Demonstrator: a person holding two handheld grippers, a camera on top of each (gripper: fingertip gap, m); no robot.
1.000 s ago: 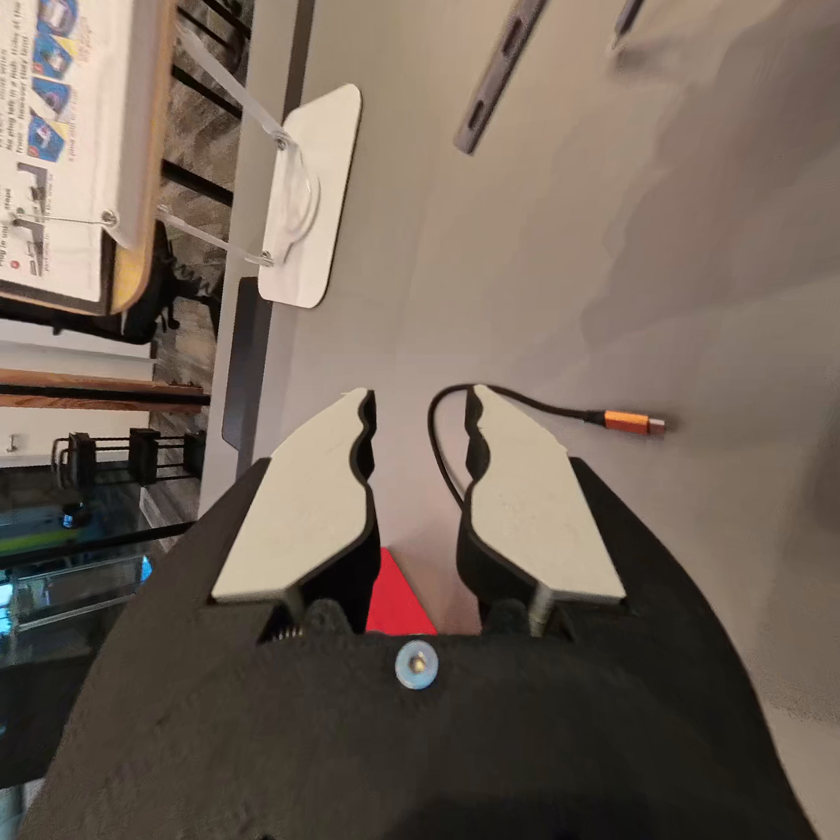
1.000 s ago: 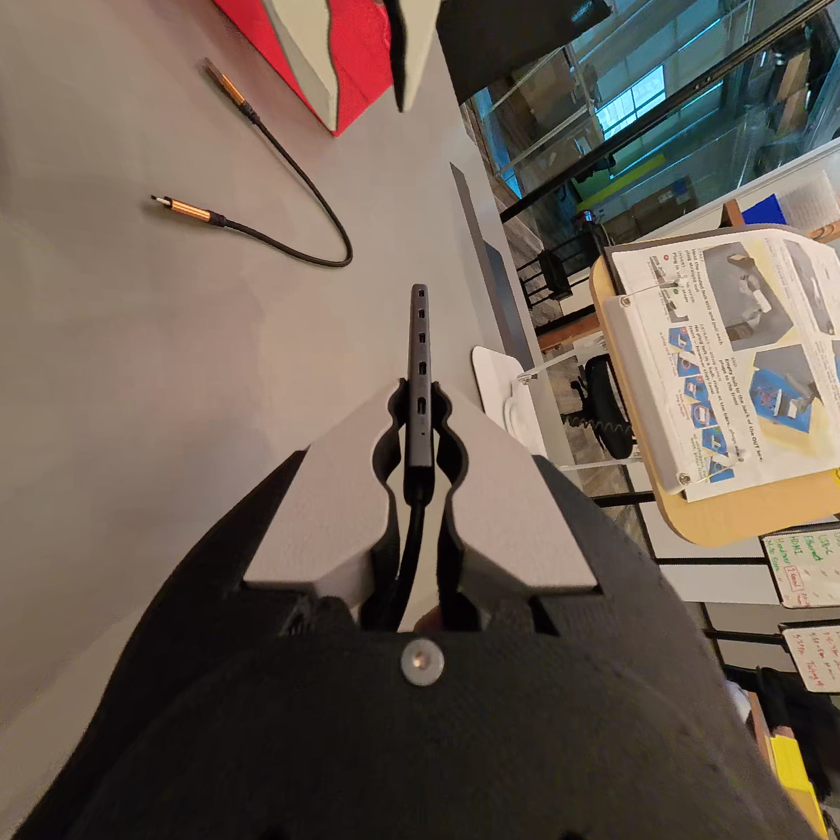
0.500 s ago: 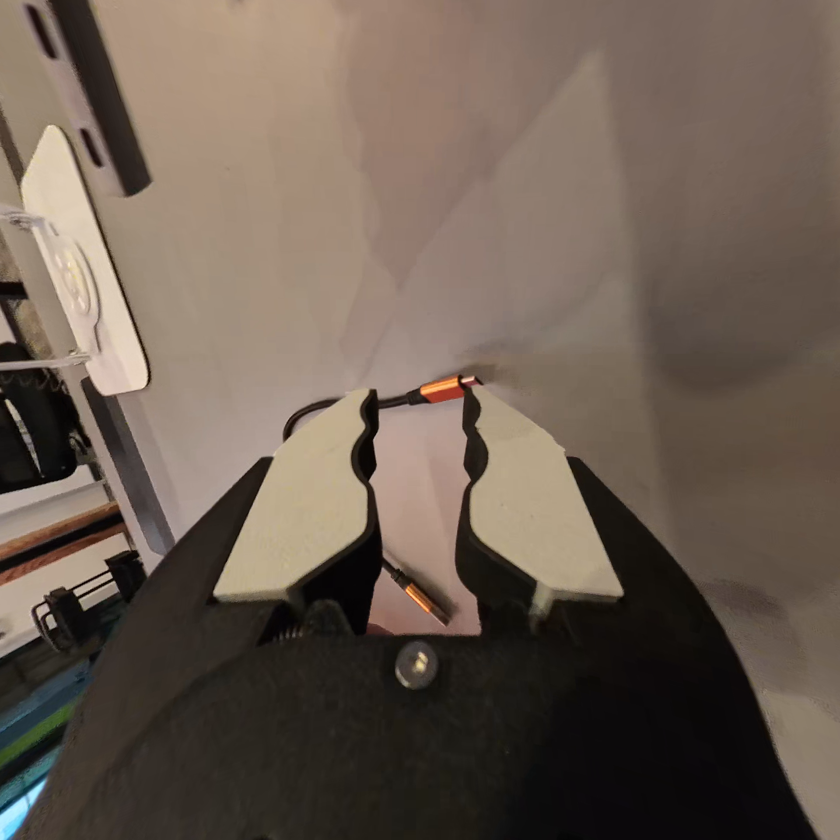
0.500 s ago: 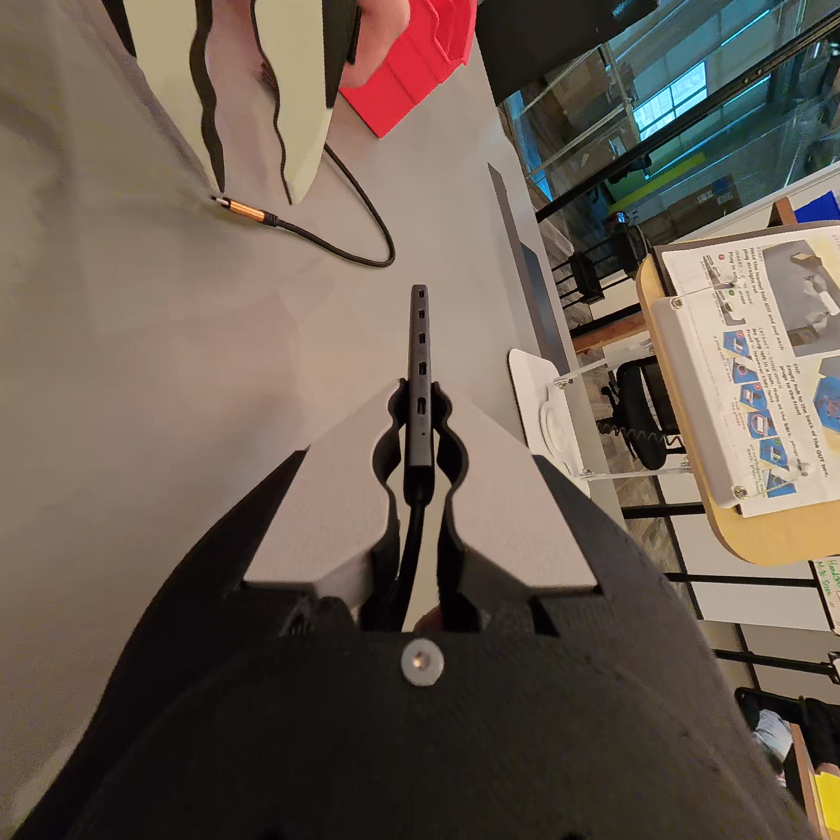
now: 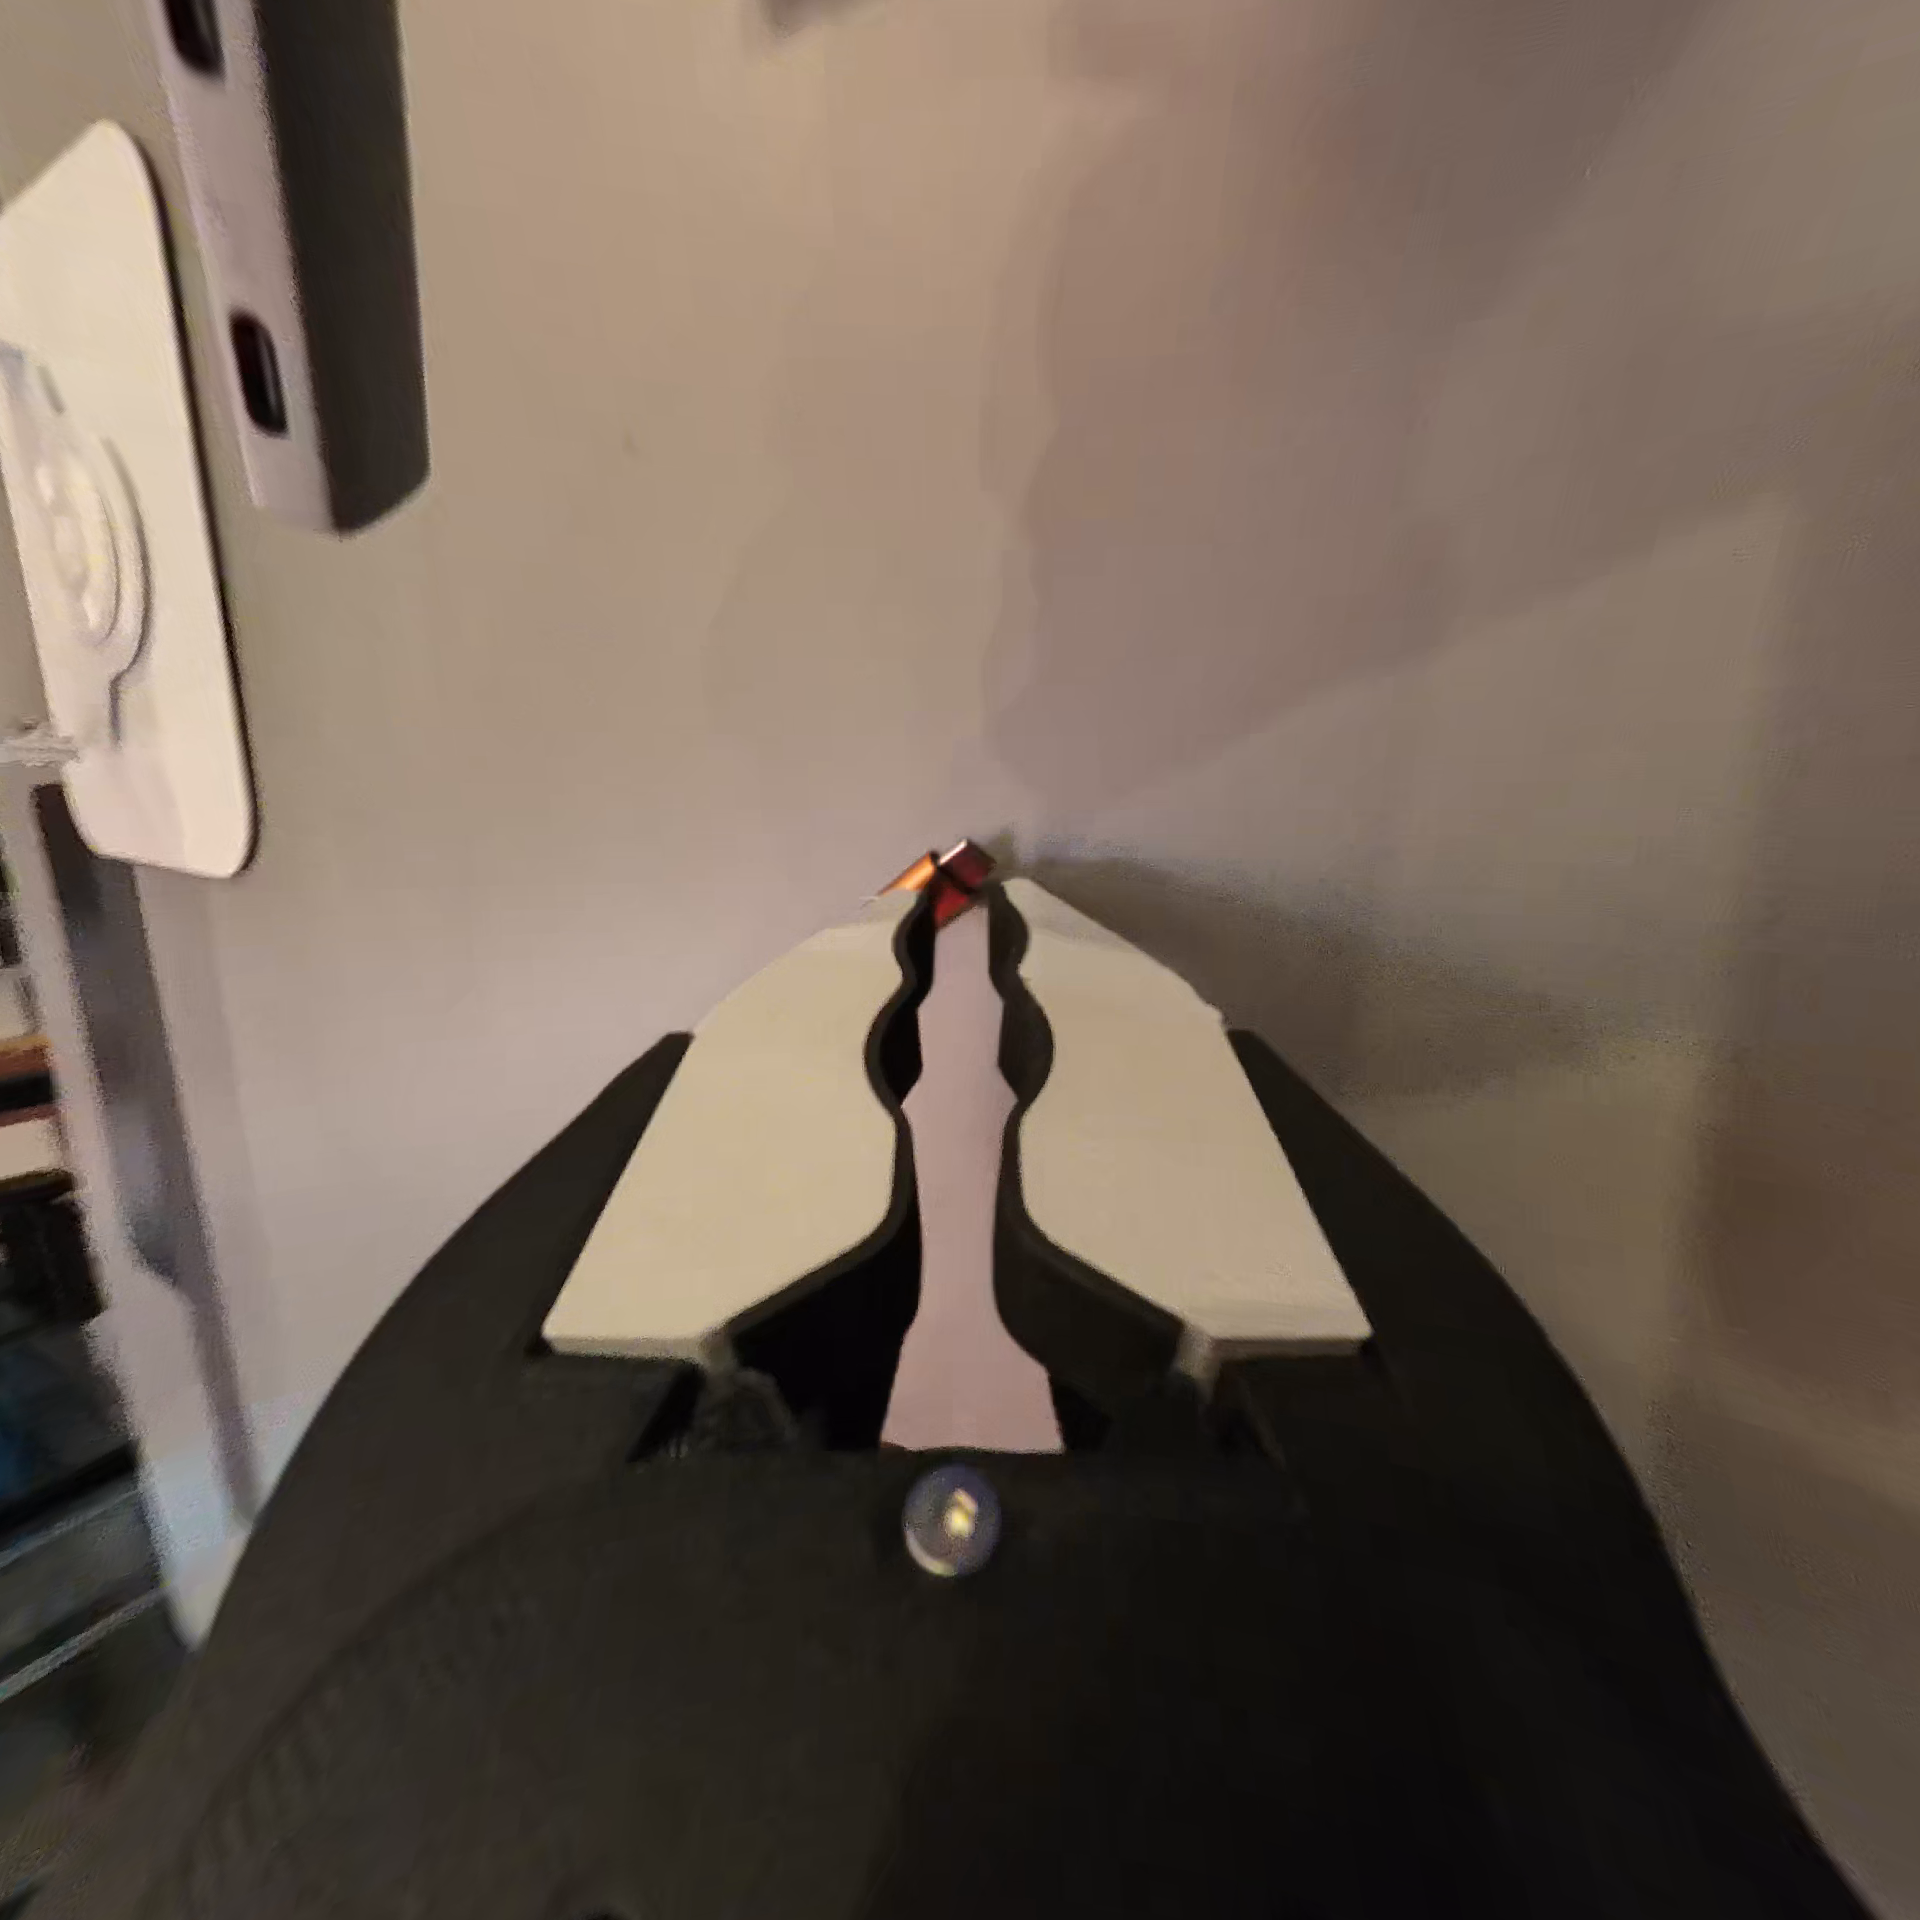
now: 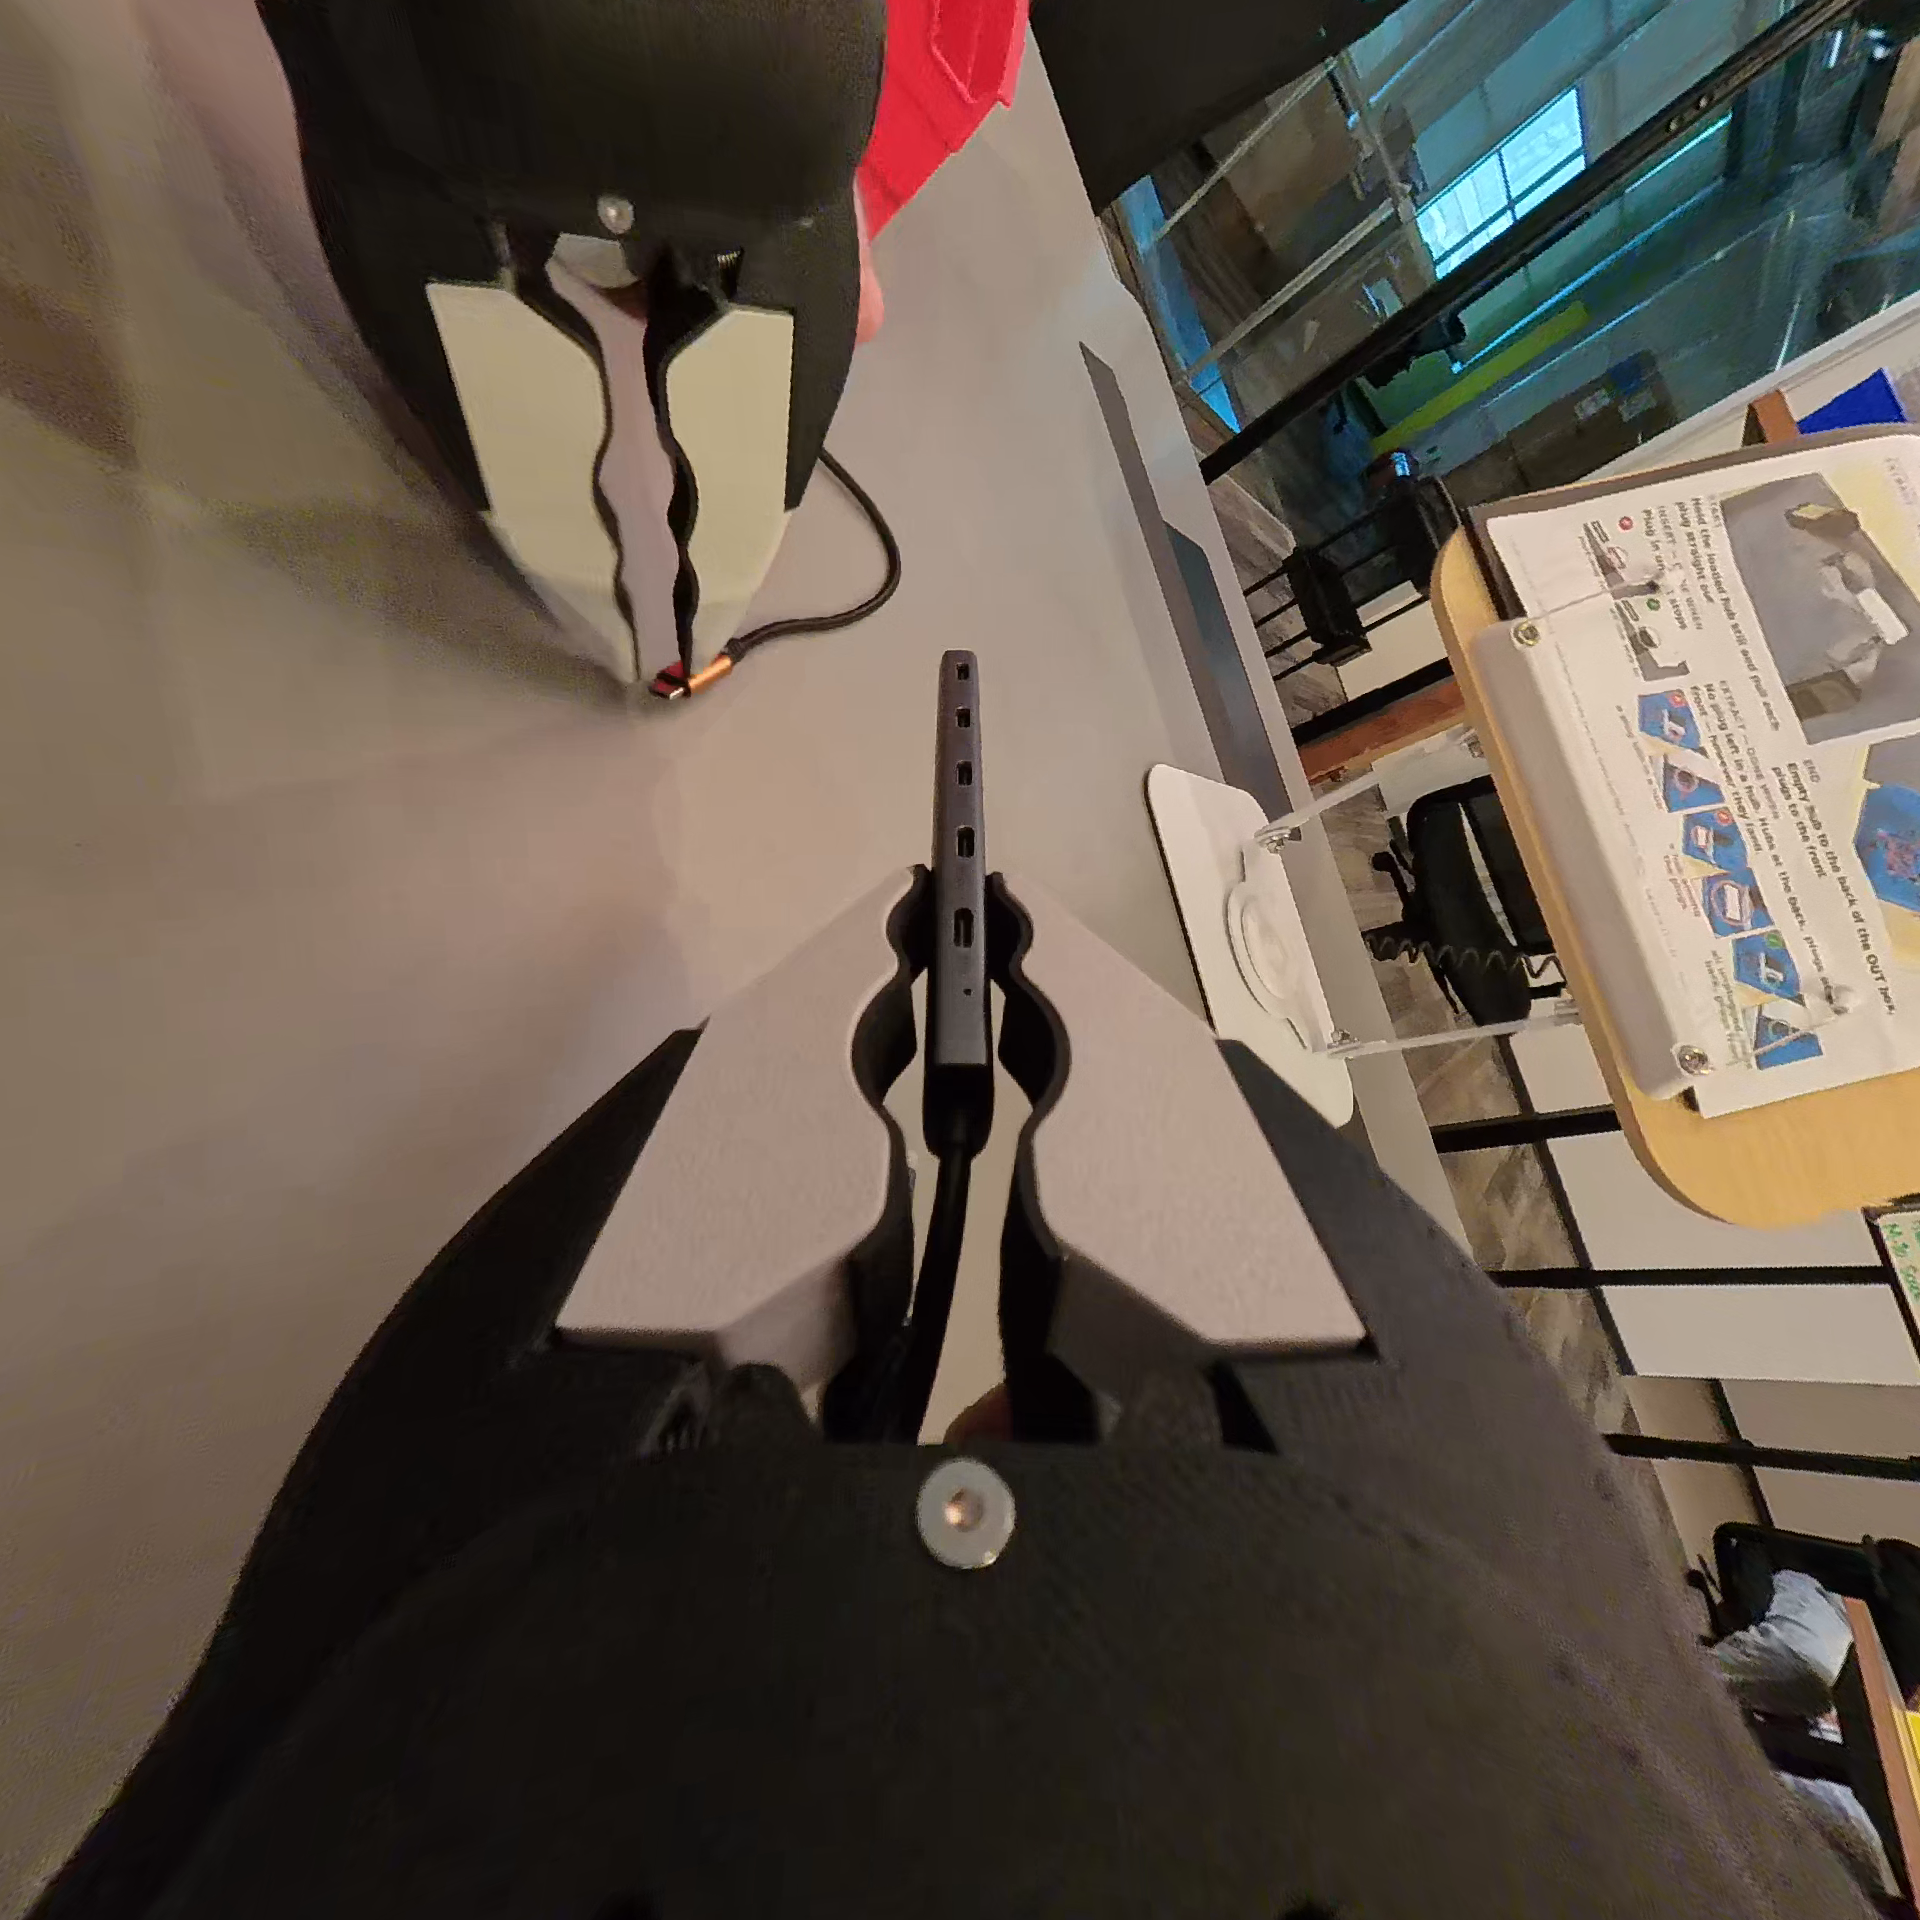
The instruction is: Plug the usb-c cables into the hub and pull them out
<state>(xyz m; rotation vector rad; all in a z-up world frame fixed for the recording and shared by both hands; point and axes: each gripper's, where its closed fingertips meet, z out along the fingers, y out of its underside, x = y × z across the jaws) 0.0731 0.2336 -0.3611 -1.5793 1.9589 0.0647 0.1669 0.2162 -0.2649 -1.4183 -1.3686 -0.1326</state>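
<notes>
- Orange USB-C plug (image 6: pixel 698 677) is lying at table level, just left of the hub's far end, w/ its black braided cable (image 6: pixel 871 566) looping away behind it toward the red bin (image 6: pixel 935 94).
- Left gripper (image 5: pixel 948 902) is standing tip-down over that plug; jaws are nearly pressed together and pinching the orange shell at the very tips. In the left wrist view only a sliver of orange (image 5: pixel 940 881) is poking out past the tips, so grip depth is hard to judge.
- Can't tell whether the plug is lifted yet or sitting on the table (image 6: pixel 312 935).
- Grey hub (image 6: pixel 958 831) is being held on edge by the right gripper (image 6: pixel 961 904), jaws clamped on its cable end, port row facing up and running away from the camera.
- All visible ports are showing empty, nothing plugged in.
- Progress, as I read it: early. Hub is secured, 1st plug is being picked; lining up, inserting and pulling out are all left, incl. any other cable end.
- Farther out: white pad w/ clear stand (image 6: pixel 1236 914) near the table's edge, and a wooden board w/ a printed sheet (image 6: pixel 1704 790) beyond it.
</notes>
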